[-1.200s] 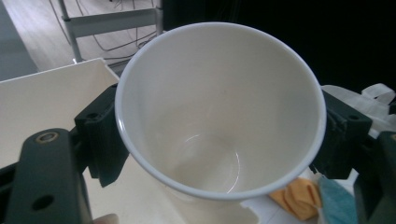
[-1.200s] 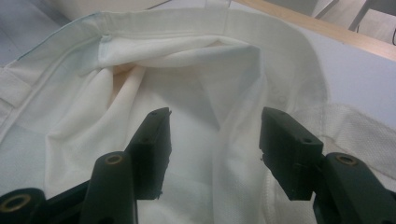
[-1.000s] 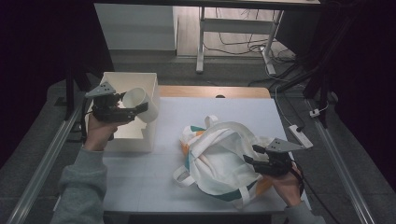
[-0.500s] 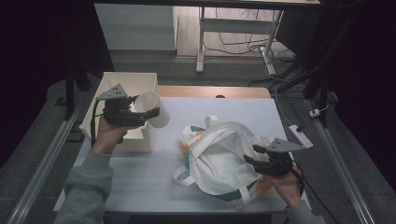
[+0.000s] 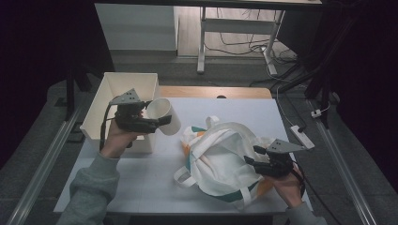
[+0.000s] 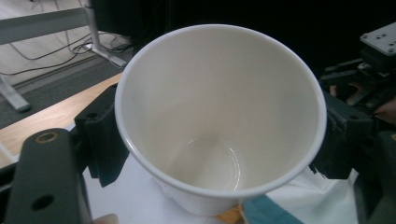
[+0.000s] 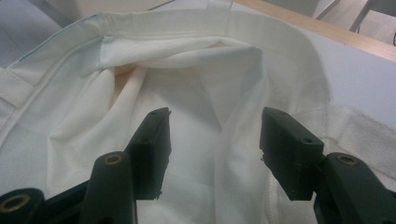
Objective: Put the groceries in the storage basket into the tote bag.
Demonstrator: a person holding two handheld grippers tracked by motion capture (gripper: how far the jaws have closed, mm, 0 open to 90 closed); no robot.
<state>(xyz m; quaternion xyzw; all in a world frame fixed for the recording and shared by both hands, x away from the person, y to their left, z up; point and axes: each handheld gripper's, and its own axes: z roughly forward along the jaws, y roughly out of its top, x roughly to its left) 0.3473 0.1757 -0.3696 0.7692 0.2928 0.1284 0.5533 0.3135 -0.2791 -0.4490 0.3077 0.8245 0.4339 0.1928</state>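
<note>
The paper cup [image 5: 164,116] is plain white, tapered, with a rolled rim and a bare, dry inside; in the left gripper view [image 6: 219,116] its mouth faces the camera and the round base shows deep within. No print, logo or writing can be read on it. It is held in the air, tipped on its side, at about 10 o'clock of the counter [image 5: 141,183], just beside the near right corner of the white box [image 5: 119,82] and between that box and the tote bag [image 5: 225,159]. The left gripper [image 5: 157,121] has its jaws clamped on the cup, one against each side of the wall just under the rim.

The tote bag is cream cloth with teal and orange patches and white strap handles, slumped on the counter at about 4 o'clock; no lettering can be made out on it. The right gripper [image 5: 251,159] rests at the bag's right edge, its jaws standing apart over the folded cream cloth [image 7: 215,112] of the bag's mouth, gripping nothing.

Beyond the counter, a metal desk frame [image 5: 202,42] and loose cables [image 5: 244,44] lie on the floor at 12 o'clock.
</note>
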